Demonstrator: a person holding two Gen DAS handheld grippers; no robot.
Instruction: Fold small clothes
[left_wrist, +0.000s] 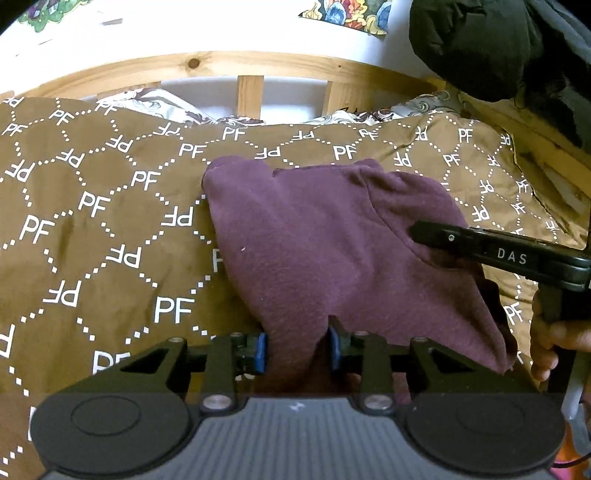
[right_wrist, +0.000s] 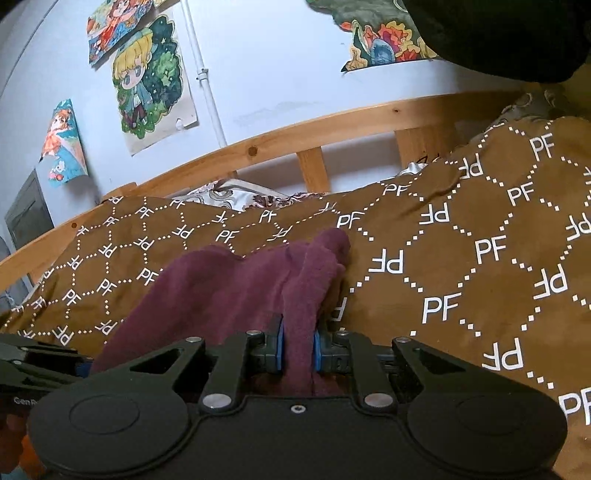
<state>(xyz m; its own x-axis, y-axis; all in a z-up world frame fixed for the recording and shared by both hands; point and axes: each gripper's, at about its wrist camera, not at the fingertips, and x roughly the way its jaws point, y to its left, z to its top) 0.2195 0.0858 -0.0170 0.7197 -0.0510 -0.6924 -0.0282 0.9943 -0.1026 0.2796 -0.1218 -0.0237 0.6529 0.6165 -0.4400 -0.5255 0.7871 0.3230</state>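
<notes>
Small maroon fleece garment runs forward from both grippers; left gripper half-open around hem, right gripper clamped on bunched edge.

Near hem of maroon garment hidden behind left gripper body; whether pads press cloth, perhaps only straddle it, cannot be told. Right gripper: gripped fold's lower end hidden beneath body. Brown PF bedspread cut by frame edges left of both tongs. Black bundle above, to right, cropped at corner; identity unclear. Holding hand only partly seen.
</notes>
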